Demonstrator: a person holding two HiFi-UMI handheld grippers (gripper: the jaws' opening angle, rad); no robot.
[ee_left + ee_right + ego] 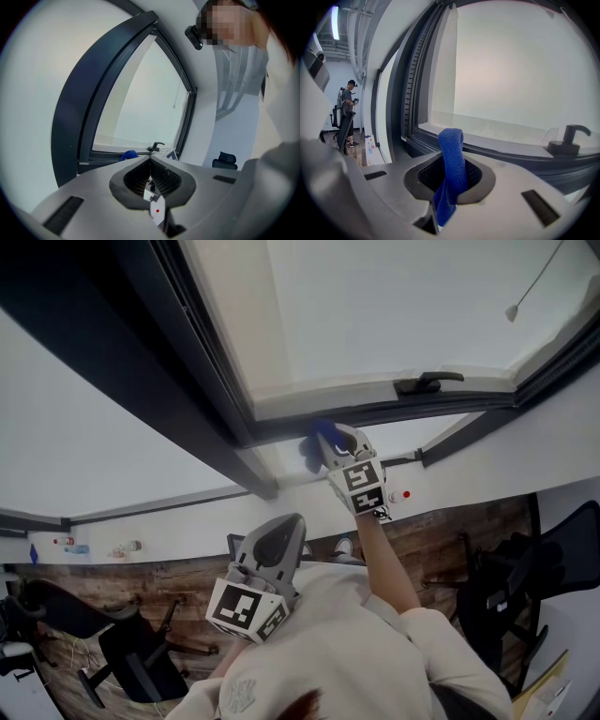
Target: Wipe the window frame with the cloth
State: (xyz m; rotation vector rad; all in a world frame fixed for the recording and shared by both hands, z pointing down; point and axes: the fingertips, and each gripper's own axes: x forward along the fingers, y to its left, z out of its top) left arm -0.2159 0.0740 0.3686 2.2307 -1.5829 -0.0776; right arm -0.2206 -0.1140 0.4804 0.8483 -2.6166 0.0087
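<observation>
Clenched on the cloth [451, 152], the right gripper [450, 180] (left gripper [150, 161] closed, empty) may snag the handle [568, 138] on the window frame [511, 159], losing its hold.

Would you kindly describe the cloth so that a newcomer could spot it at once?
Start at the large window and follow its dark lower frame to the raised right gripper. The cloth is pinched in its jaws, up by that frame. Unlike the black handle nearby, it is bright blue.
</observation>
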